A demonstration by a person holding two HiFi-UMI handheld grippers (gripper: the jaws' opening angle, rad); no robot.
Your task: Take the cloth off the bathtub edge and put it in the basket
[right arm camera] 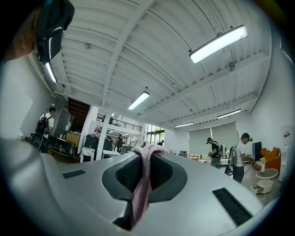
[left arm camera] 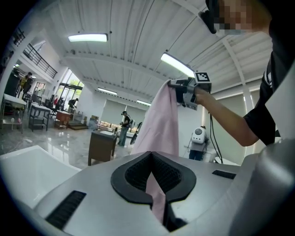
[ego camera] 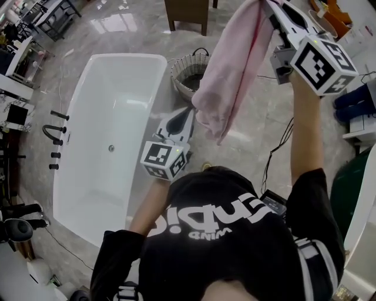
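The pink cloth (ego camera: 235, 64) hangs in the air above the marble floor, stretched between both grippers. My right gripper (ego camera: 269, 7) is raised high at the top right and is shut on the cloth's upper end (right arm camera: 140, 193). My left gripper (ego camera: 189, 113) is lower, beside the bathtub's right rim, and is shut on a lower fold of the cloth (left arm camera: 156, 196). The left gripper view looks up the cloth (left arm camera: 159, 122) toward the right gripper (left arm camera: 177, 85). The round wicker basket (ego camera: 187, 63) stands on the floor just beyond the white bathtub (ego camera: 111, 88), partly hidden behind the cloth.
Black taps (ego camera: 56, 138) stand at the bathtub's left side. A dark wooden stand (ego camera: 188, 13) is behind the basket. A black cable (ego camera: 281, 144) trails on the floor at right, near blue items (ego camera: 352, 97). People stand far off in the hall.
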